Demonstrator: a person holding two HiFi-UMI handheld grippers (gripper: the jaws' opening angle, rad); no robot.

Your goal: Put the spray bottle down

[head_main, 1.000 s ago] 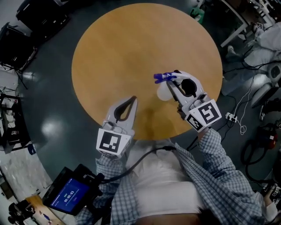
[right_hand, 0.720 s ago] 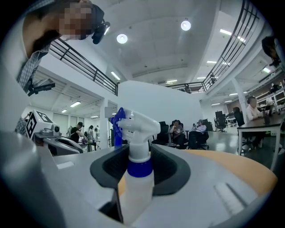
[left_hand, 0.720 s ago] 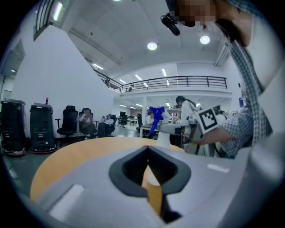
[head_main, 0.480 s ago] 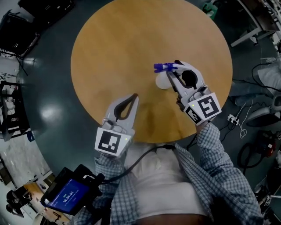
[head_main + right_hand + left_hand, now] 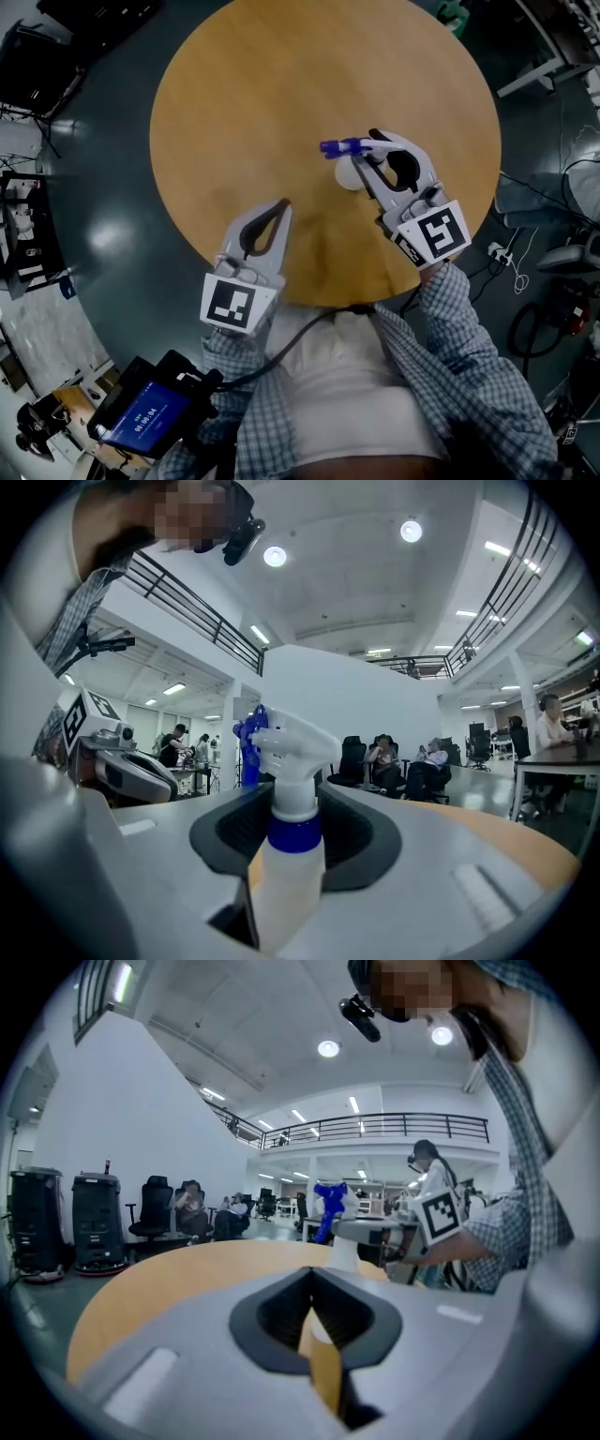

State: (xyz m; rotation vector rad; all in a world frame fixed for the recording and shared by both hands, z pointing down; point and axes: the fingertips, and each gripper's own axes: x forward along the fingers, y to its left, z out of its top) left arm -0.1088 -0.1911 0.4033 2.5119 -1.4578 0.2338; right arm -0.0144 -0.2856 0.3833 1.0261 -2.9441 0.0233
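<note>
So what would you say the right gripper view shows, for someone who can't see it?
The right gripper is clamped on a white spray bottle with a blue collar, upright between its jaws. Behind it are a wooden table and seated people in a bright hall.

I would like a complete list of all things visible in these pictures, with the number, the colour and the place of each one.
table: one, round, wood-brown, centre of the head view.
spray bottle: one, white with blue nozzle, between the right gripper's jaws, at the table's right part.
screen device: one, black with blue display, lower left beside the person.
cables: several, white and black, on the dark floor right of the table.
office chairs: several, black, background beyond the table.
seated people: a few, far background.
left gripper: one, grey, jaws together, empty, above the table's near edge.
right gripper: one, grey, closed on the spray bottle.
sleeves: two, checked, bottom of the head view.
</note>
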